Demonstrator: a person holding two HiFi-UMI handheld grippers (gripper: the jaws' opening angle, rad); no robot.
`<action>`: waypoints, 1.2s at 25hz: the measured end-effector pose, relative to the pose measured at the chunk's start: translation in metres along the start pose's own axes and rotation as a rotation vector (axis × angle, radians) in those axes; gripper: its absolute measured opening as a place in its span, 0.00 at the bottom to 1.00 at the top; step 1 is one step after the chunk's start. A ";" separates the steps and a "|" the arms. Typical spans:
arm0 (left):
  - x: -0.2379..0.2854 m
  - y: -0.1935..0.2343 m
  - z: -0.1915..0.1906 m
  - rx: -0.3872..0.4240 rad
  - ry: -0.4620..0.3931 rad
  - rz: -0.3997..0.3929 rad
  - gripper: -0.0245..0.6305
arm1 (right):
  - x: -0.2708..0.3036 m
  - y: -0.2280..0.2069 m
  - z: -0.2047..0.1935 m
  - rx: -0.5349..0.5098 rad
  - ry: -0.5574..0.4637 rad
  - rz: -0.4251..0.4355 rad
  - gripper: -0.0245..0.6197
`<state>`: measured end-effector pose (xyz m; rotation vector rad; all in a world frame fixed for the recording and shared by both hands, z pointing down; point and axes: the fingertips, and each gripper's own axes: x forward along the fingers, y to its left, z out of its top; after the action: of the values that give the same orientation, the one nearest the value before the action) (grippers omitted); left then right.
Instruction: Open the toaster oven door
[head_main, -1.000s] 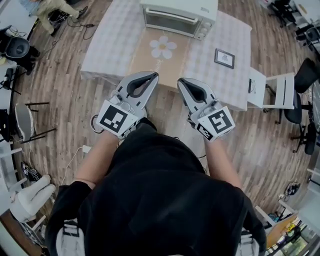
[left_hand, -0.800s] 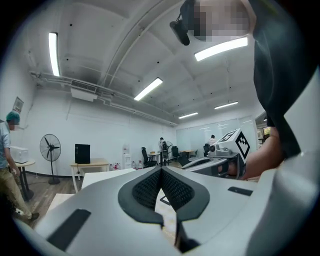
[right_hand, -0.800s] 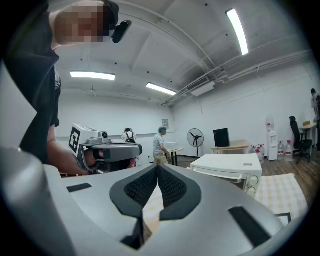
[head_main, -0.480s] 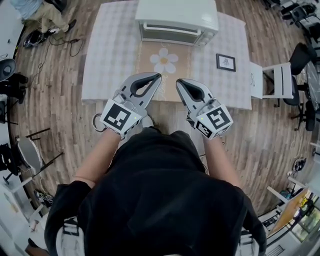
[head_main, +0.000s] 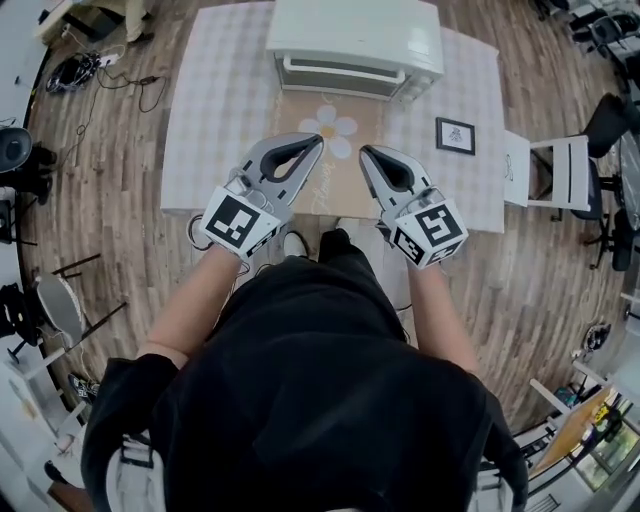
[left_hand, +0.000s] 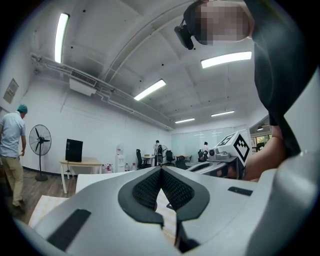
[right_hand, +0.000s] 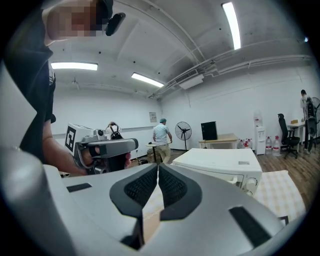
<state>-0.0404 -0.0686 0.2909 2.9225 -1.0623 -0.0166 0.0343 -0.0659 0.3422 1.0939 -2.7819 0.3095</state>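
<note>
Since a second ago both claws have travelled forward from above the wooden floor (head_main: 120, 200) to above the near part of the desk (head_main: 215, 110), and the toaster oven (head_main: 355, 40) now sits nearer them in the head view; the tips that hung short of the desk's edge now reach over the flower mat (head_main: 330, 125); the door (head_main: 335, 80) is as closed as it was.

The toaster oven stands at the middle of the desk's far edge, behind the flower mat, its long axis running left to right across the head view; its door faces the person, with the handle bar lying along the door's upper edge; a framed picture (head_main: 455, 135) lies on the desk to its right.

The left claw (head_main: 316, 142) and the right claw (head_main: 366, 153) are held side by side, near each other but apart, both pointing toward the toaster oven and clear of it; the left forearm (head_main: 190, 310) and the right forearm (head_main: 440, 320) reach forward from the body, with the marker cubes uppermost at the wrists.

The left claw's pads (left_hand: 150, 187) are clenched tip to tip on nothing; the right claw's pads (right_hand: 145, 185) are likewise clenched and empty, with the toaster oven beyond them to the right.
</note>
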 end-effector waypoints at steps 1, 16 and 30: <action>0.004 0.003 -0.001 0.010 -0.002 0.012 0.06 | 0.004 -0.006 -0.003 -0.008 0.010 0.006 0.07; 0.057 0.044 -0.030 0.004 0.026 0.154 0.06 | 0.052 -0.071 -0.019 -0.069 0.115 0.057 0.07; 0.076 0.077 -0.052 0.002 0.025 0.192 0.06 | 0.089 -0.120 -0.048 -0.137 0.308 0.077 0.17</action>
<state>-0.0305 -0.1744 0.3453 2.8002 -1.3339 0.0253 0.0537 -0.1989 0.4231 0.8316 -2.5327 0.2652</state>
